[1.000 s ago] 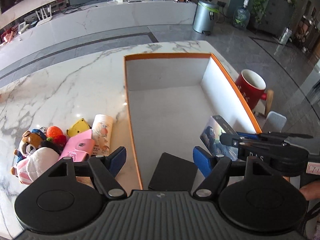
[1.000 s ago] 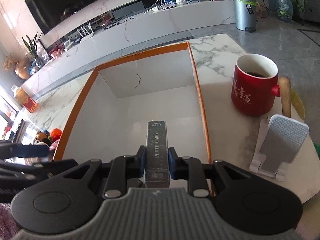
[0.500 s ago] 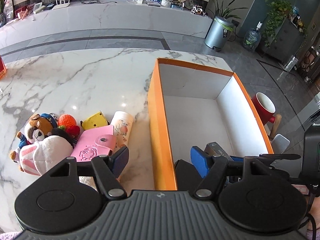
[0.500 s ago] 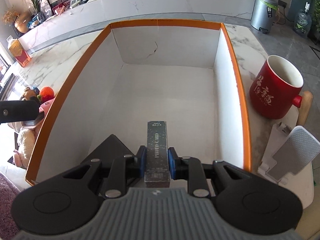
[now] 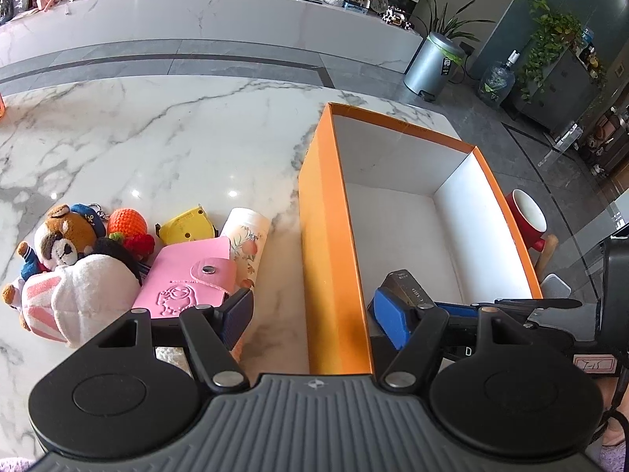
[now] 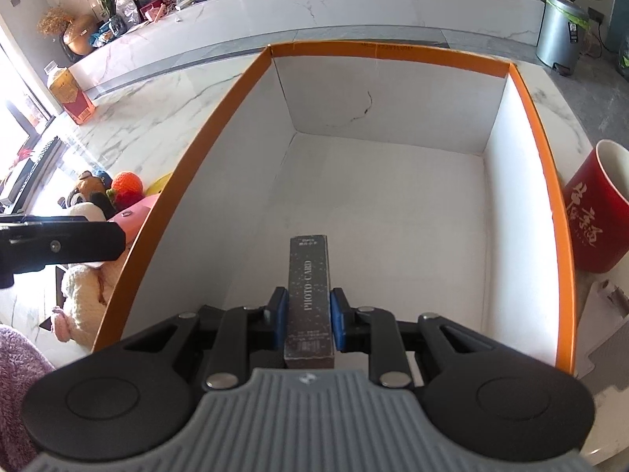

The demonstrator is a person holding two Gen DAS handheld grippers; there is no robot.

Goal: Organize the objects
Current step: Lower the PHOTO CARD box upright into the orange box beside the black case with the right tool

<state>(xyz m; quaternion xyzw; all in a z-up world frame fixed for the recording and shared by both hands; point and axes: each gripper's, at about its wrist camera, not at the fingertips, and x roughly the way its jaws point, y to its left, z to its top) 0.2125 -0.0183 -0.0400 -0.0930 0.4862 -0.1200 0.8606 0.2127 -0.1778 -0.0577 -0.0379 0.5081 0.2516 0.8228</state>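
Observation:
An orange box with a white inside (image 5: 330,259) (image 6: 542,126) stands on the marble table. My right gripper (image 6: 308,314) is shut on a dark "PHOTO CARD" box (image 6: 309,295) and holds it inside the orange box near its front end; the card box also shows in the left wrist view (image 5: 407,287). My left gripper (image 5: 314,310) is open and empty, straddling the box's left wall at the front. A pile of loose objects lies left of the box: a pink wallet (image 5: 184,279), a floral tube (image 5: 245,238), a yellow tape measure (image 5: 184,228), a bear plush (image 5: 63,240).
A red mug (image 6: 597,224) (image 5: 528,216) and a grey phone stand (image 6: 605,338) sit right of the box. A white-pink plush (image 5: 70,295) and an orange knitted toy (image 5: 125,224) lie in the pile. An orange carton (image 6: 70,94) stands far left.
My left gripper has swung left, from over the box's inside to over its left wall. My right gripper has moved the card box farther over the box's inside.

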